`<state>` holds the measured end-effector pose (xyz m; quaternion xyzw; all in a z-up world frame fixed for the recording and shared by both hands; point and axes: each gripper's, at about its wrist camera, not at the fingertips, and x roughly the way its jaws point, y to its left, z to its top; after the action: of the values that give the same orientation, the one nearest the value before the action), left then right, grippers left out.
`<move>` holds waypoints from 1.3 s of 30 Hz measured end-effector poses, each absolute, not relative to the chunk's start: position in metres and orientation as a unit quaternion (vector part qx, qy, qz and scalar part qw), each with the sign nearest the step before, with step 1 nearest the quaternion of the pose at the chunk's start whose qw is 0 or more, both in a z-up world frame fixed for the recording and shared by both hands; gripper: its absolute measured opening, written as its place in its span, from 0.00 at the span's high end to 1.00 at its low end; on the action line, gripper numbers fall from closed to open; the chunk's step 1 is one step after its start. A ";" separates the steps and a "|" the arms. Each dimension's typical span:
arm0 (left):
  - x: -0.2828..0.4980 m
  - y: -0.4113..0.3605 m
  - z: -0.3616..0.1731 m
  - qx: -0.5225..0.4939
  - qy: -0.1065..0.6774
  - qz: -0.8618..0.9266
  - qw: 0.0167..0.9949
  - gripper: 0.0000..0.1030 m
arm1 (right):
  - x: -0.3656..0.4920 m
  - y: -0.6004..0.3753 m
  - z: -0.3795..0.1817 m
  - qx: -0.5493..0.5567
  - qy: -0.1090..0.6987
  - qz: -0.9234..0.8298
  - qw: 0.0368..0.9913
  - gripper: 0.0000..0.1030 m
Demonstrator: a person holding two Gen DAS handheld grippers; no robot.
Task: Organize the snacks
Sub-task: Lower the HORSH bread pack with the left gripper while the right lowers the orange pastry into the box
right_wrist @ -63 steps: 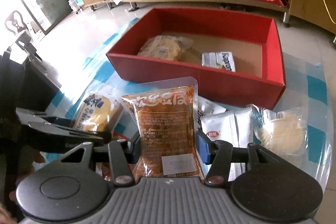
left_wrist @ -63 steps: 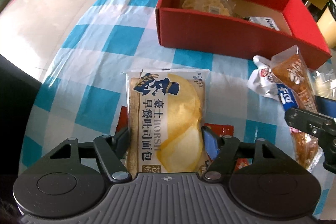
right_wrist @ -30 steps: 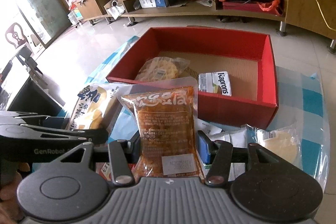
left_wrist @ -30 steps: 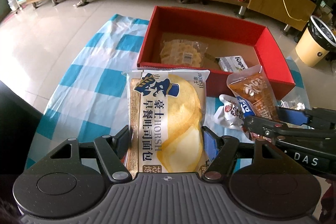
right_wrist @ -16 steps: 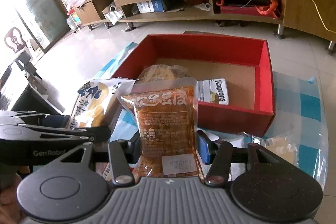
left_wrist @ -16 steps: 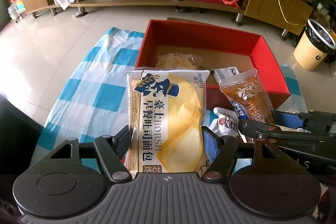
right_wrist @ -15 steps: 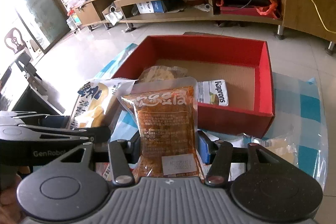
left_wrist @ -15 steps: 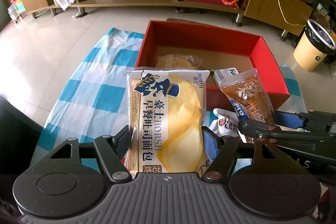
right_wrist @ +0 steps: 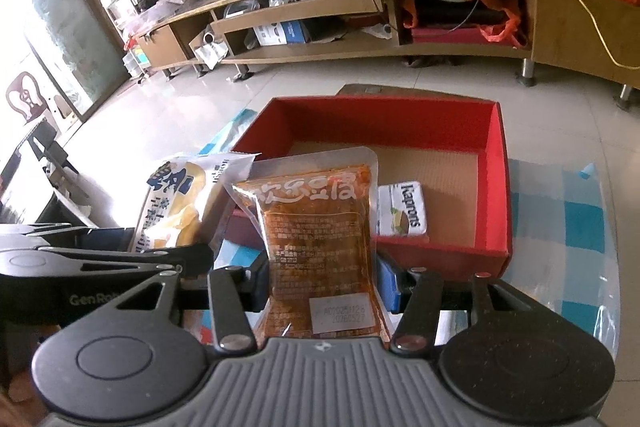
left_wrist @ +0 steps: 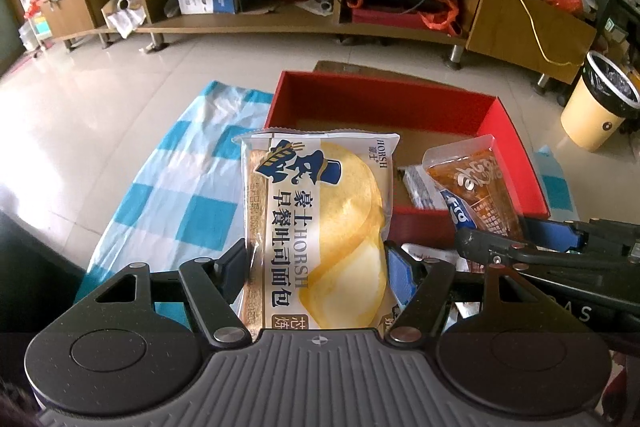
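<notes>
Bread packet (left_wrist: 320, 227) in left tool (left_wrist: 316, 273), seemingly above red box (left_wrist: 384, 99).

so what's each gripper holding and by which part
Left gripper pinches the HORSH bread packet by its lower sides; right gripper the orange snack pouch likewise.

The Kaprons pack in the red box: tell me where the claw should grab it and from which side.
Grip the Kaprons pack across its two long edges, coming straight down from above. It lies flat on the floor of the red box, close behind the near wall, so a sideways approach looks blocked. Both claws are full, so one must first let go.
</notes>
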<state>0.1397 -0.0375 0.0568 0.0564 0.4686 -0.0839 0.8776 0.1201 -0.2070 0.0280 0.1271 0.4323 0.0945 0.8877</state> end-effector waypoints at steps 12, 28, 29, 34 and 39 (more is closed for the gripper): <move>0.170 -0.052 0.063 0.065 0.448 -0.077 0.888 0.27 | 0.146 -0.217 0.038 0.147 0.412 0.081 0.895 0.51; 0.231 -0.069 0.040 0.074 0.454 -0.056 0.886 0.28 | 0.209 -0.234 0.013 0.162 0.430 0.063 0.886 0.51; 0.234 -0.070 0.037 0.076 0.455 -0.054 0.886 0.28 | 0.213 -0.235 0.011 0.162 0.431 0.063 0.885 0.51; 0.245 -0.073 0.023 0.083 0.466 -0.046 0.880 0.28 | 0.226 -0.236 -0.004 0.161 0.446 0.060 0.878 0.51; 0.254 -0.076 0.012 0.098 0.479 -0.042 0.871 0.28 | 0.235 -0.236 -0.017 0.158 0.460 0.059 0.872 0.51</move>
<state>0.2538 -0.0759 0.0120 0.0981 0.4794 -0.0424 0.8711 0.2351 -0.2355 -0.0166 0.1578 0.4596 0.0589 0.8720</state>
